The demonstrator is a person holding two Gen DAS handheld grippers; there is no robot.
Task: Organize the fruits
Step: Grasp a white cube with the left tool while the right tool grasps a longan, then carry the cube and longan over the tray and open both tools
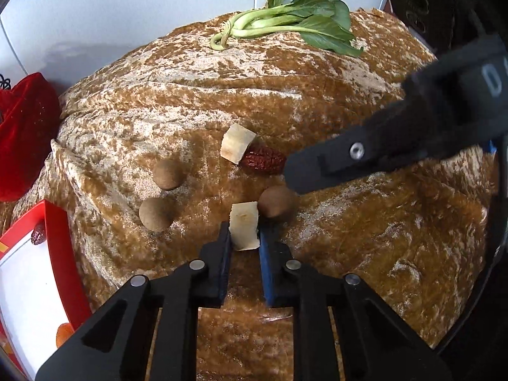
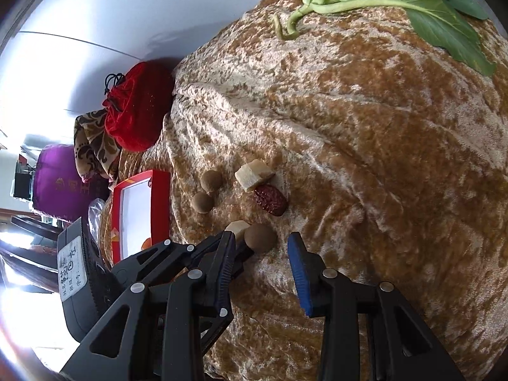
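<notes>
Golden-brown velvet cloth (image 1: 365, 254) covers my whole work surface. My left gripper (image 1: 244, 238) is clamped on a pale fruit chunk (image 1: 243, 229), a brown longan (image 1: 275, 202) just beside it. My right gripper (image 2: 263, 266) hangs open near that longan. Farther off lie a second chunk (image 1: 237, 145) touching a red date (image 1: 263, 159), two more longans (image 1: 168, 174), and a red tray (image 1: 60, 254) at the left edge.

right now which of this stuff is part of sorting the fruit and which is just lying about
In the job: pale chunk in the left gripper, second chunk, red date, three brown round fruits, red tray, right gripper.

Lying about: bok choy, red pouch.
</notes>
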